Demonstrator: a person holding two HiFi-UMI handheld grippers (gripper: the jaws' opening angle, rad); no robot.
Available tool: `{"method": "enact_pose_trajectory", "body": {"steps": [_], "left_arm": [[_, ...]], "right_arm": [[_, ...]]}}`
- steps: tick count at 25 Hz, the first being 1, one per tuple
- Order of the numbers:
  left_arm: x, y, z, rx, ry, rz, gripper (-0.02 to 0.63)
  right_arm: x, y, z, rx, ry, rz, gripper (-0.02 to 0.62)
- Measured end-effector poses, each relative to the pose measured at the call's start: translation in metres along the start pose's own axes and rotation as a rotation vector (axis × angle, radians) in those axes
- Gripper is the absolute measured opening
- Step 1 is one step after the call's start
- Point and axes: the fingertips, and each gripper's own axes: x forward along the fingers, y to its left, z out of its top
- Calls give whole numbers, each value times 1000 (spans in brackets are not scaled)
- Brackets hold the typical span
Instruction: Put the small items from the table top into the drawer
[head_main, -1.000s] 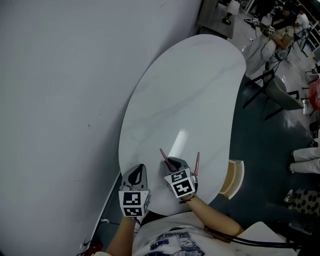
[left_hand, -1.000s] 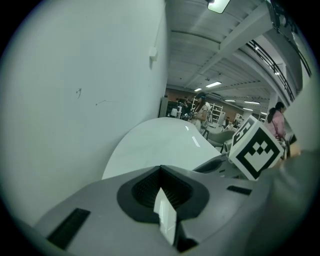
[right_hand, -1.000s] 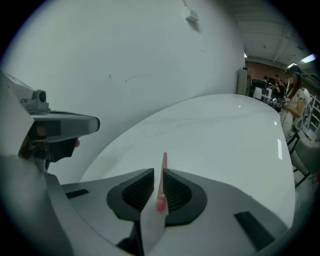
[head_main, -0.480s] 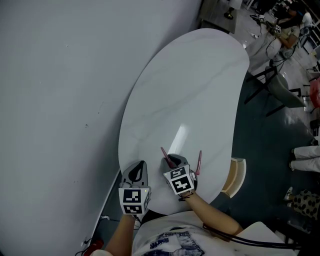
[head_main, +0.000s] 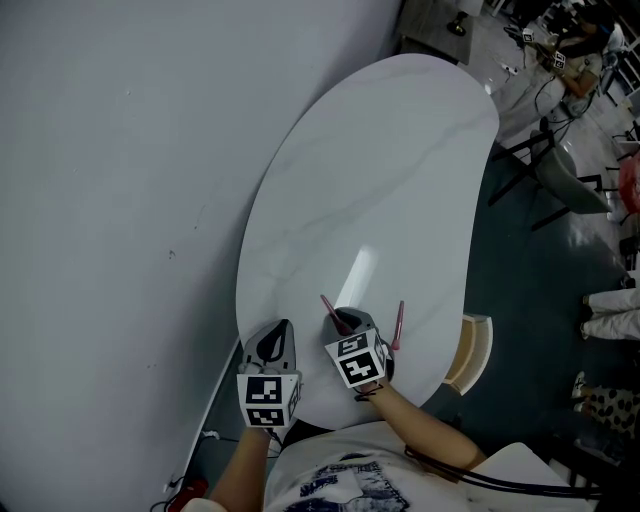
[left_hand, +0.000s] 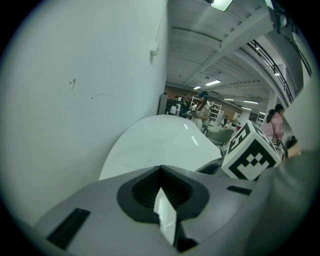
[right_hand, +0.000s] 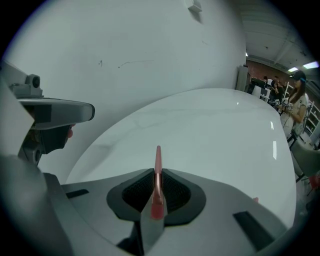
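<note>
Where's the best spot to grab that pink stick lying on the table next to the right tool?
Probably its middle. The pink stick is long, thin and seems to lie flat on the table, so come from above with the jaws across its narrow width.

I hold both grippers low in front of me, side by side and close, both tipped downward. My left gripper (head_main: 275, 342) points to 12 o'clock, its fingers (left_hand: 140, 189) pressed together. My right gripper (head_main: 342, 322), at the left one's 3 o'clock, leans toward 11 o'clock, its fingers (right_hand: 176, 192) clamped on a thin pink stick (right_hand: 157, 167). My bare right forearm (head_main: 430, 440) comes in from 4 o'clock.
</note>
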Motion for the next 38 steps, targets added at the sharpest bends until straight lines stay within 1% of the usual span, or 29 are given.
{"method": "enact_pose_trajectory", "body": {"steps": [10, 17, 22, 27, 32, 38], "left_arm": [[-12, 4, 0, 4, -14, 10, 20], [-31, -3, 5, 20, -40, 0, 20], [-47, -12, 9, 53, -69, -27, 20], [-75, -29, 3, 96, -88, -58, 20], [-92, -46, -5, 134, -103, -105, 20], [-121, -73, -12, 170, -131, -162, 20]], "right_arm": [[-5, 1, 2, 19, -5, -8, 60], [-26, 6, 5, 28, -40, -33, 60], [-48, 12, -3, 56, -70, -58, 60], [-83, 29, -15, 102, -135, -72, 60], [-111, 34, -32, 158, -181, -126, 60], [-147, 47, -48, 178, -231, -169, 60]]}}
